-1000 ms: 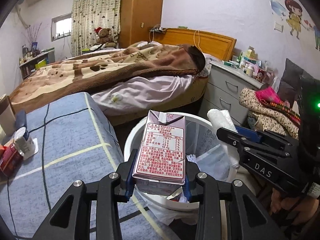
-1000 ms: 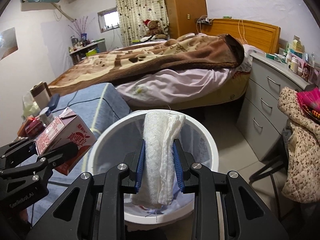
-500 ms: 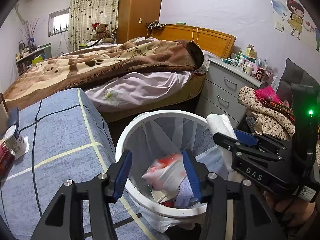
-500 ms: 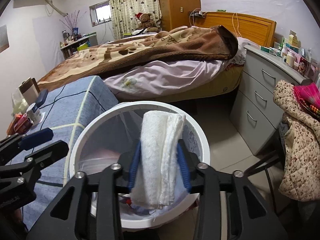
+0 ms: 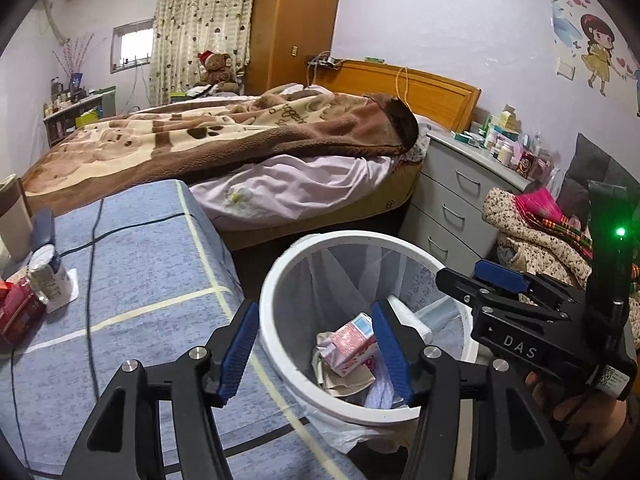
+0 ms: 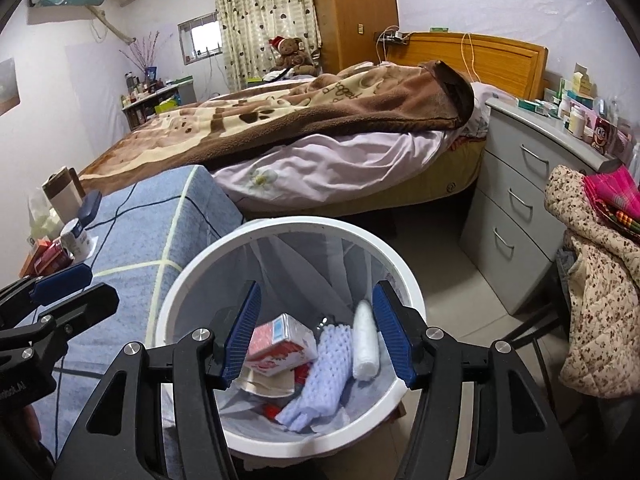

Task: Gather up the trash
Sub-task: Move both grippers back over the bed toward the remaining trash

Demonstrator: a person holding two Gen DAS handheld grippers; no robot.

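Observation:
A white bin [image 5: 267, 320] [image 6: 192, 268] with a clear liner stands on the floor between the table and the drawers. In it lie a pink milk carton [image 5: 352, 344] [image 6: 280, 340], a rolled white cloth [image 6: 365, 340], a lavender foam net [image 6: 324, 372] and crumpled paper. My left gripper [image 5: 314, 307] hangs over the bin's near rim, its jaws opening with nothing between them. My right gripper [image 6: 317, 286] is above the bin's middle, also opening and holding nothing. Each gripper shows in the other's view: the right gripper [image 5: 480, 280] and the left gripper [image 6: 60, 280].
A table with a blue checked cover [image 5: 132, 280] stands left of the bin, holding a white cup [image 5: 46, 272], red boxes [image 5: 18, 308] and a black cable. Behind are a bed [image 5: 240, 148], grey drawers [image 5: 452, 200] and a floral jacket [image 6: 592, 292] on a chair.
The left gripper let go of the milk carton and the right one let go of the white cloth. Both dropped into the bin. Both pairs of jaws spread wider.

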